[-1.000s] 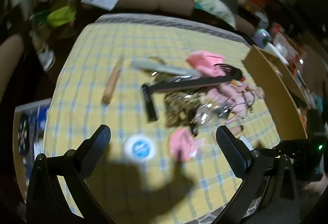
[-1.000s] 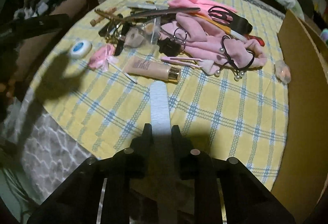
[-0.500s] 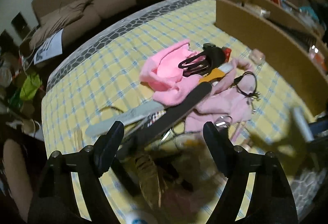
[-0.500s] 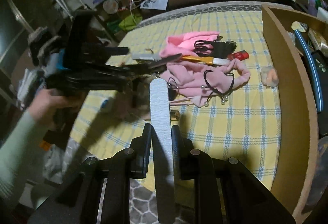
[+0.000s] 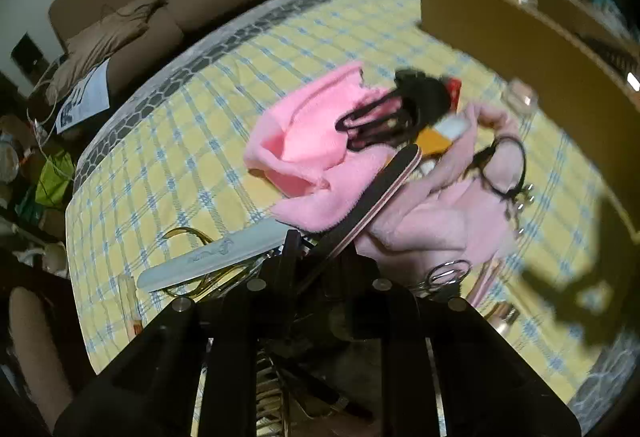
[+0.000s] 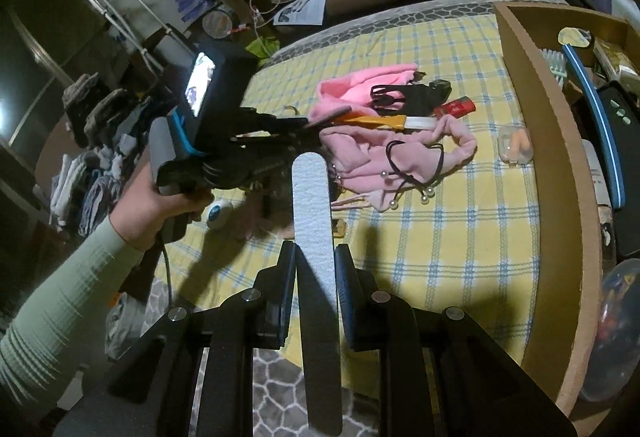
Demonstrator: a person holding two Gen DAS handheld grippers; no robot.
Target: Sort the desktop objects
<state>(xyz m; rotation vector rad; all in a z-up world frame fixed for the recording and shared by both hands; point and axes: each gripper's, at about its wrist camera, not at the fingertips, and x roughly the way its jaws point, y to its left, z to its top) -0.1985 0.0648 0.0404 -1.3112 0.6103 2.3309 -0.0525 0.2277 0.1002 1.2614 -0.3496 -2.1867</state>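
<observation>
Left wrist view. My left gripper [image 5: 324,241]: jaws wide open half a second ago over the pile, now drawn together on the black nail file [image 5: 376,197], which runs up and right from between them across the pink cloth [image 5: 320,161]. White nail file [image 5: 212,257] lies just left of the jaws on the checked tablecloth [image 5: 168,141]; black scissors [image 5: 392,113] rest on the cloth beyond; black hair tie [image 5: 504,165] sits further right. Judgement: a second file appears secured for sorting.

Right wrist view. My right gripper [image 6: 316,261]: jaws closed on the grey nail file [image 6: 312,213], as in both earlier pictures, the file standing straight ahead. The view has swung right toward the wooden organiser [image 6: 552,165] at the table's right edge. Judgement: both files now go there.
</observation>
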